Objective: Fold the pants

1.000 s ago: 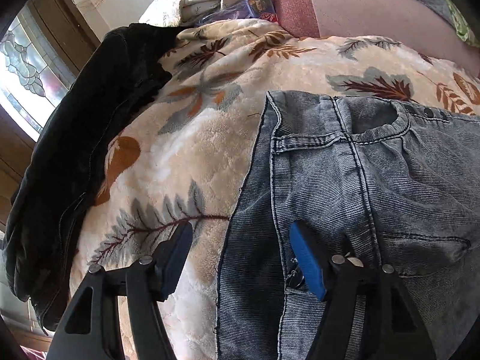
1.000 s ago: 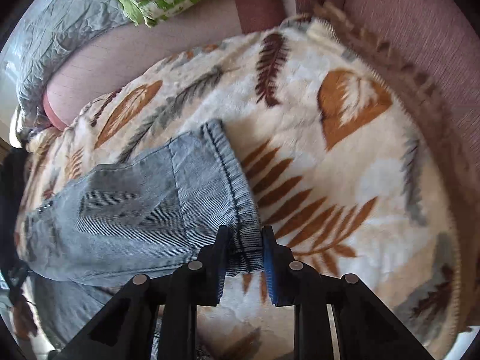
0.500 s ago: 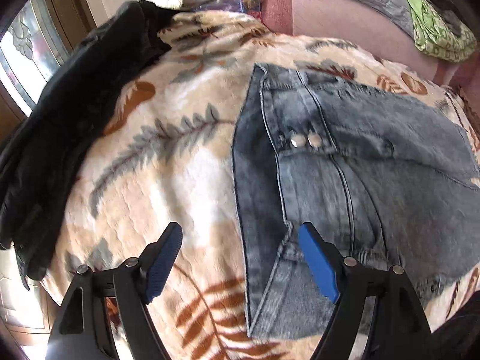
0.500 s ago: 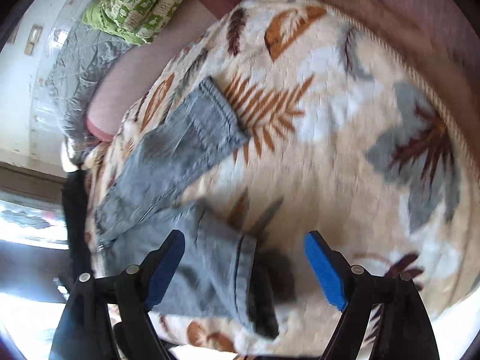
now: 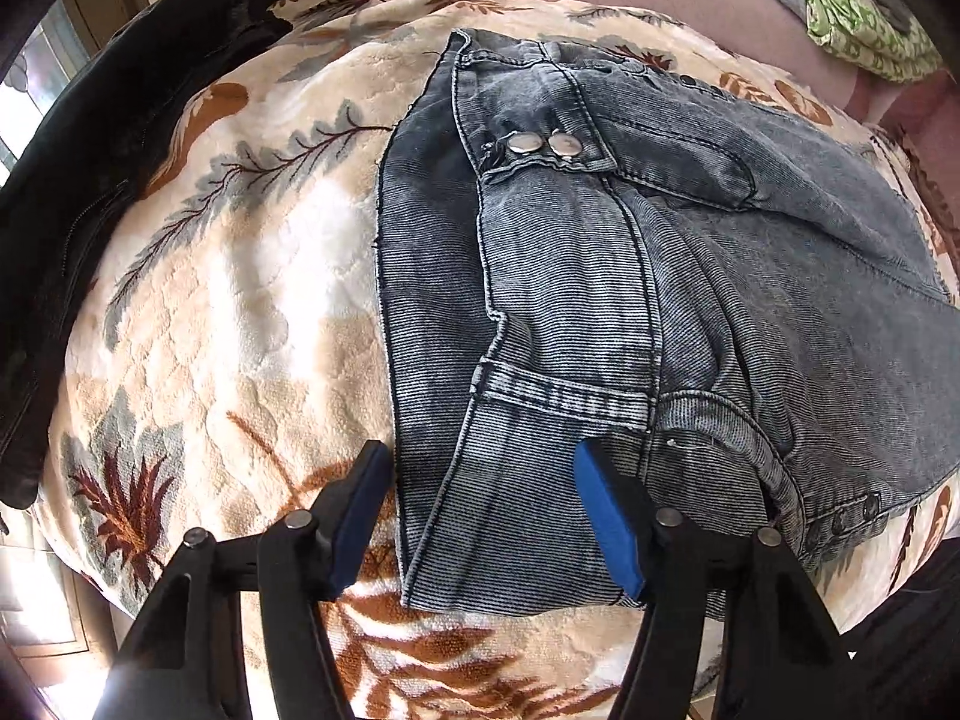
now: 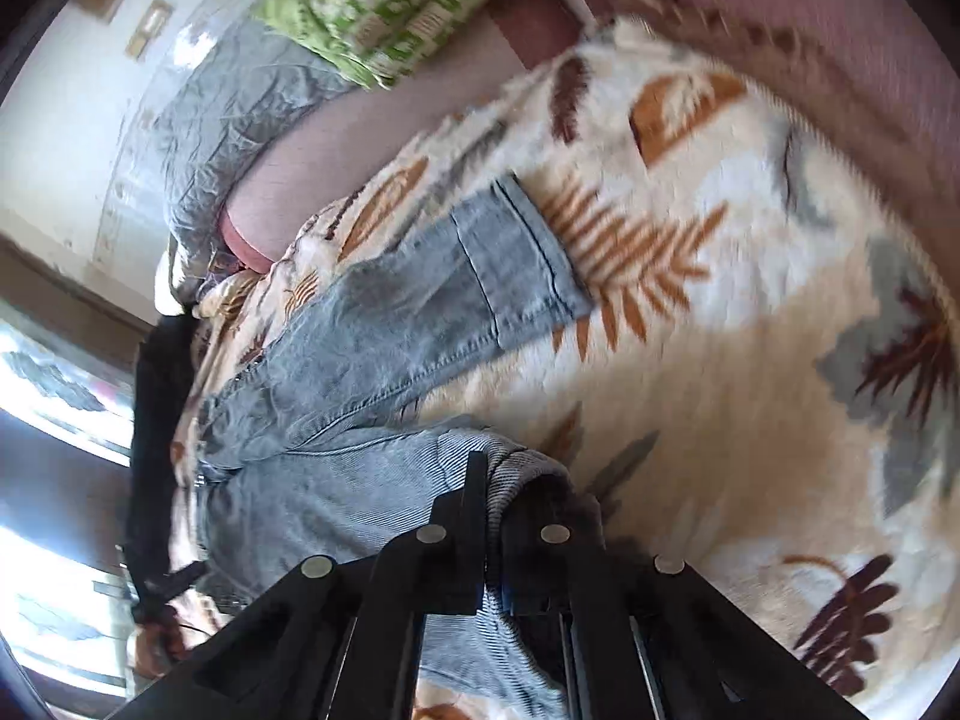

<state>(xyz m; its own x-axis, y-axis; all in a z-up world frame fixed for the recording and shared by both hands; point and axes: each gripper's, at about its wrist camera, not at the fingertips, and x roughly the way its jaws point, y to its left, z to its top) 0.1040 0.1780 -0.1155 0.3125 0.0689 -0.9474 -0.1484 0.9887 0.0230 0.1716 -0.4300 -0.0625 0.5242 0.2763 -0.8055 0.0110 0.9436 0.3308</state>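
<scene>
The grey-blue denim pants (image 5: 600,276) lie on a cream blanket (image 5: 240,312) printed with brown and grey leaves, waistband toward the blanket's left edge and legs running toward its right side. Two metal snap buttons (image 5: 543,144) show on the open front flap; no brand, label or lettering can be read on them or anywhere on the cloth. In the right wrist view one leg (image 6: 456,294) stretches flat across the blanket to its hem, while the other leg is bunched and lifted near the camera.

The right gripper (image 6: 495,480) has its jaws pinched tight on the cuff of that nearer leg, the ribbed fabric squeezed between the black fingers; the jaws have just been closing onto it. The left gripper (image 5: 480,516) stands about half open astride the waistband edge, one blue pad (image 5: 606,516) over the denim and the other over the blanket just beside the pants' edge; its jaws have just been narrowing, and the pads press on nothing.

A black jacket (image 5: 102,138) lies along the blanket's left edge. A green patterned cloth (image 6: 396,6) and a grey quilt (image 6: 240,108) lie beyond the far edge.
</scene>
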